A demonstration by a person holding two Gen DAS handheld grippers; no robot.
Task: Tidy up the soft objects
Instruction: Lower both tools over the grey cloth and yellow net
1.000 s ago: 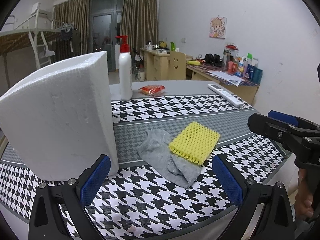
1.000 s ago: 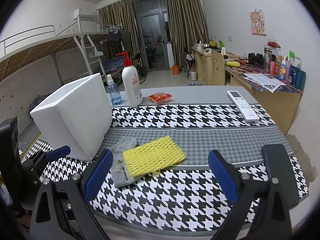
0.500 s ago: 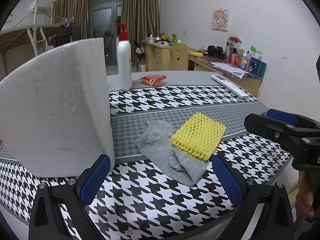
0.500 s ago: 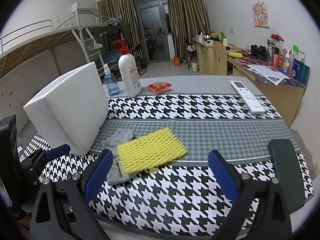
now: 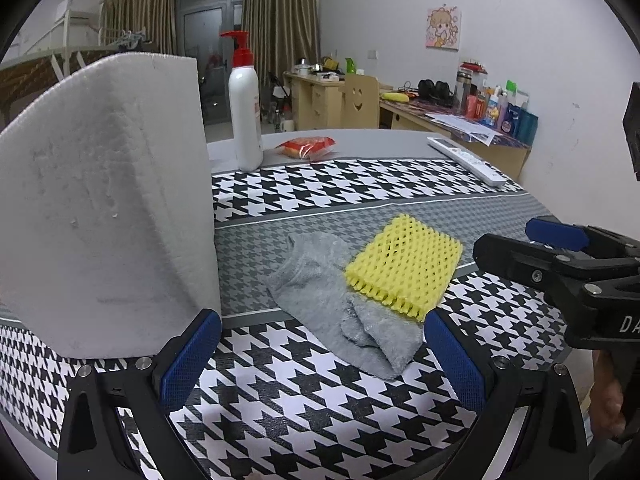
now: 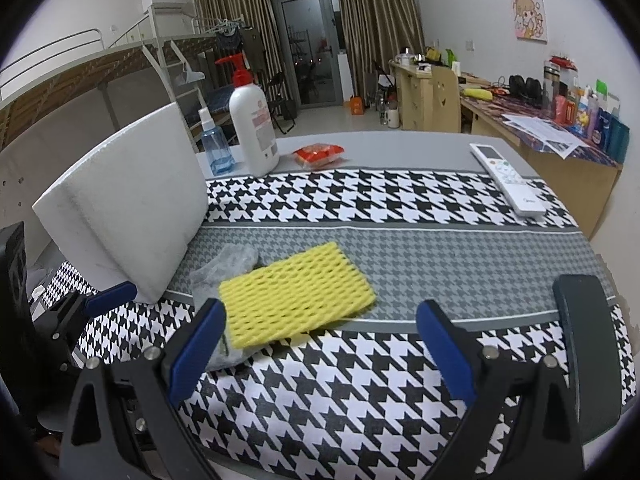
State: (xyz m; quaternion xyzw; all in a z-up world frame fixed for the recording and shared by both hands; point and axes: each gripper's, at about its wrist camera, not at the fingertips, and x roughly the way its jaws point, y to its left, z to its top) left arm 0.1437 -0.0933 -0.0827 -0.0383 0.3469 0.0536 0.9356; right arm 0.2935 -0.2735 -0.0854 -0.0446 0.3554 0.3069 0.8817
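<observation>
The table (image 6: 400,216) is covered by a houndstooth cloth, and a large white foam box (image 5: 104,208) is stood at its left side. Just beside the box, a grey sock (image 5: 332,304) is laid flat on the grey band, and a yellow foam net (image 6: 296,300) is rested partly over the sock's right end, so the two are touching. Farther back, a pump bottle (image 6: 254,128), a remote control (image 6: 508,178) and a red packet (image 6: 319,155) are seen well apart from them.

The left gripper (image 5: 322,360) is held wide open and empty, low in front of the sock; the right gripper (image 6: 318,356) is likewise spread open with nothing between its jaws, facing the net.

The step in hand is judged to be a first pick-up. The net is best taken first, being uppermost; it should be pinched at its free edge and lifted clear, so that the sock is not dragged along.
</observation>
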